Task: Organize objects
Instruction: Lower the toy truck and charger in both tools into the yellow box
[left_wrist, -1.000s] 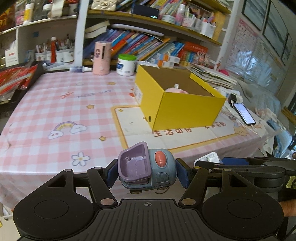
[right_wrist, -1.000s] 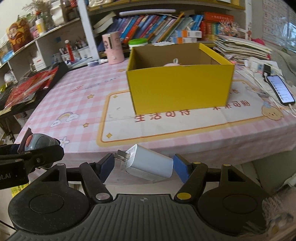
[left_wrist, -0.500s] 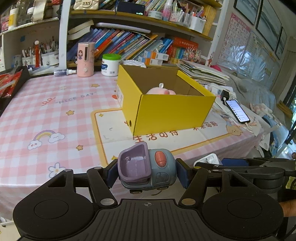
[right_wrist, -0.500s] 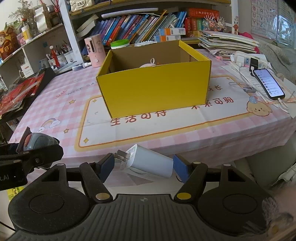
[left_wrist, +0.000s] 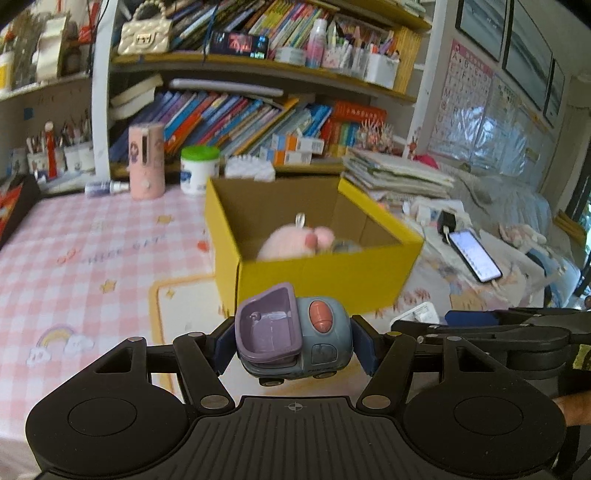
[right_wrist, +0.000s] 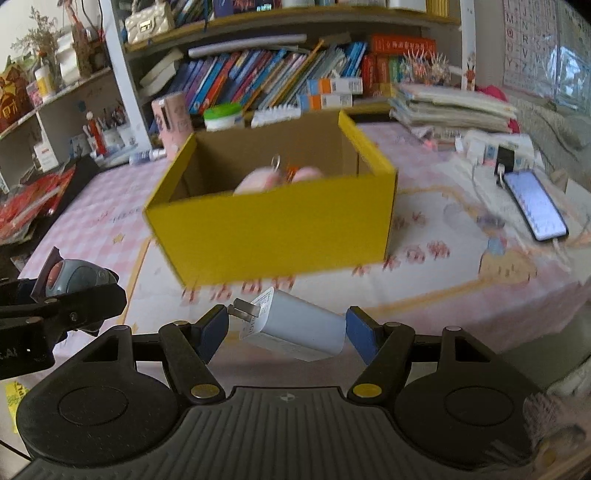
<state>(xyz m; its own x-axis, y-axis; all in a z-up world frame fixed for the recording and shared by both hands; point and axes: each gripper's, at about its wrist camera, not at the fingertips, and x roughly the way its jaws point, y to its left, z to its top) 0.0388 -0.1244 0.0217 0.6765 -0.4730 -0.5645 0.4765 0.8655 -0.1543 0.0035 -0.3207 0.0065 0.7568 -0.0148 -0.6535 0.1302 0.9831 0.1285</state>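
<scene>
The left tongs (left_wrist: 294, 345) are clamped on a blue-grey toy truck (left_wrist: 295, 332) with a purple bucket, held in the air above the near edge of the table (left_wrist: 74, 258). The right tongs (right_wrist: 286, 330) grip a white charger plug (right_wrist: 295, 325), prongs against the left pad, also held over the near edge. Just beyond both, toward the table's middle, stands an open yellow box (right_wrist: 273, 229) with a pink plush toy (left_wrist: 291, 242) inside. A phone (right_wrist: 535, 205) lies near the right edge.

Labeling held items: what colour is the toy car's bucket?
Purple bucket on a grey-blue toy car; clearest in the left wrist view.
</scene>
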